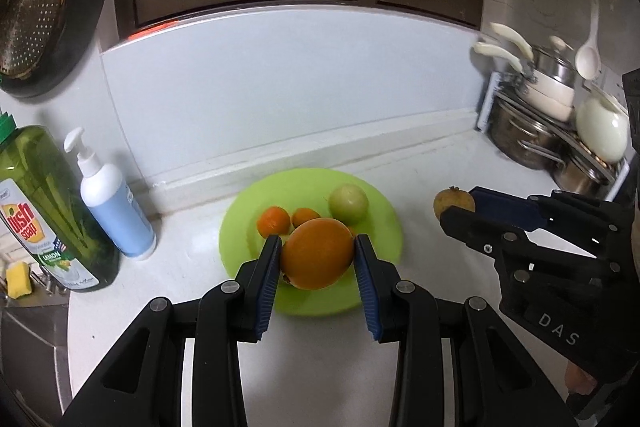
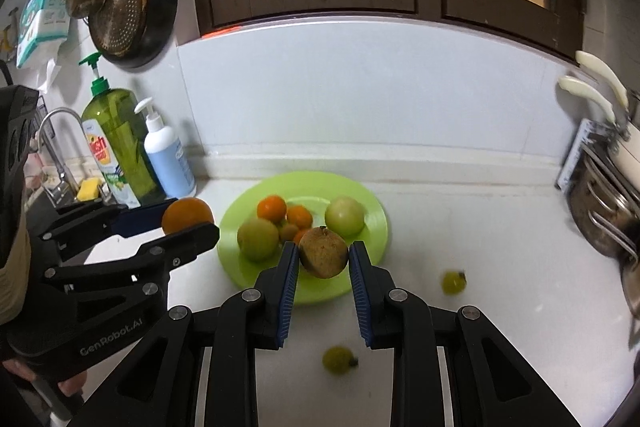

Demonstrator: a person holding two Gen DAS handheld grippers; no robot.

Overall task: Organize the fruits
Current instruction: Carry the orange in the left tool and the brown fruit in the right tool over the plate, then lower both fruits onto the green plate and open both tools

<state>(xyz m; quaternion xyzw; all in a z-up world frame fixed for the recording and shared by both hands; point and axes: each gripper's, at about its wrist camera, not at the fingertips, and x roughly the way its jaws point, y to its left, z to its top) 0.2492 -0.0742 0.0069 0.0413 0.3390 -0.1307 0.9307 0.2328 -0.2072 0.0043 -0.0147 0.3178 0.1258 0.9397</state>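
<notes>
Jaws of the left gripper press their blue pads against both sides of a large orange, holding it above the near part of a lime-green plate on the white desk. On the plate behind the orange sit two small tangerines and one pale green round fruit. To the right, the right gripper reaches in from the side, closed on a brownish fruit of which only part shows. At the left edge stand a green dish soap bottle and a white and blue pump bottle, just beside each other. A rack of steel pots fills the far right corner.

From the right wrist view, the right gripper has its jaws drawn narrow around the round brownish fruit, gripping it on both sides over the near rim of the same plate. The plate carries two pale green fruits, one on the left and one on the right, with several small tangerines between them. Two small yellow-green fruits lie on the bare desk off the plate: one to the right of the gripper and one near, between the gripper's arms. At the left, the left gripper holds the orange beside the plate's left edge, with the person's hand behind it. The soap bottle and pump bottle stand beyond, next to a tap.
</notes>
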